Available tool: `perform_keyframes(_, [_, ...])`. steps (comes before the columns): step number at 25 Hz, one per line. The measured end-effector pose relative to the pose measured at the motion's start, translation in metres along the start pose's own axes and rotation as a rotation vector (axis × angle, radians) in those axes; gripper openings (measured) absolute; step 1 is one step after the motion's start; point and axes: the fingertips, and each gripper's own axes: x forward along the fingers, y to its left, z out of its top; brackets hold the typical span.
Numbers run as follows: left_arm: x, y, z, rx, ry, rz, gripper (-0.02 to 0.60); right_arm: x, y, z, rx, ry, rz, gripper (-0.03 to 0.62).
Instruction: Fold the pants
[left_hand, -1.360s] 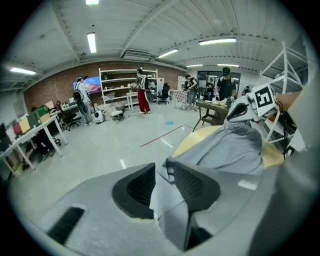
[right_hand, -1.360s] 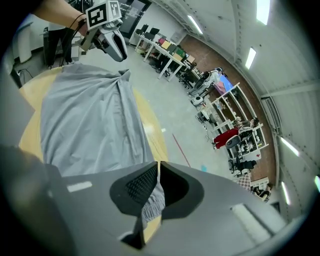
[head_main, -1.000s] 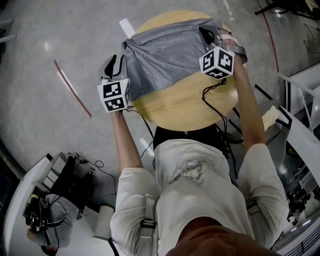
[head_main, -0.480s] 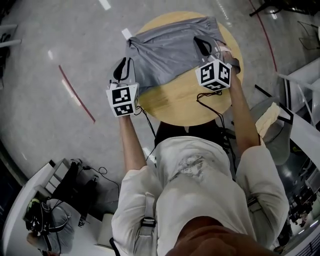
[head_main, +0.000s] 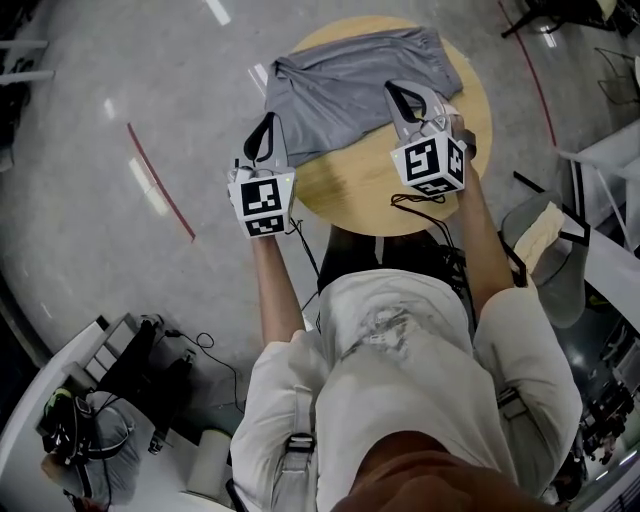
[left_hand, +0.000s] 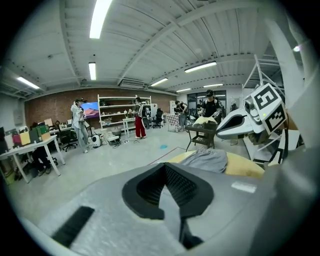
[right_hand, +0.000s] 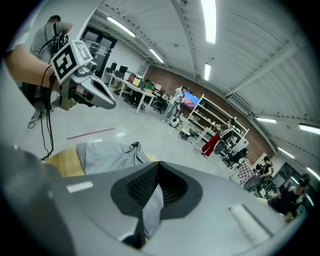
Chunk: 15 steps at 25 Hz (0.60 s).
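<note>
Here the right hand-held gripper (right_hand: 159, 185) pinches the pants (head_main: 350, 80).

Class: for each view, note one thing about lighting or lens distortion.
Head view: glare streaks on the floor, edges bowed. Left gripper view: fisheye, dark corners, ceiling strip light blown out. Right gripper view: same fisheye vignette; pants evenly lit.

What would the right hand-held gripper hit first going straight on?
Right hand-held gripper, pinching a fold, would likely run into the rest of the grey fabric pants on the round wooden table; depth unclear.
</note>
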Motion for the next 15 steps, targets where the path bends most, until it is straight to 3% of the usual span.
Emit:
perform_keyframes(8, [-0.059, -0.017, 0.026, -0.021, -0.068, 0.039, 0.005, -0.051, 0.023, 0.043, 0.057, -0.113, 0.003, 0.008])
perform_keyframes(15, [-0.093, -0.057, 0.056, -0.019, -0.106, 0.06, 0.005, -0.103, 0.024, 0.05, 0.13, -0.19, -0.004, 0.008])
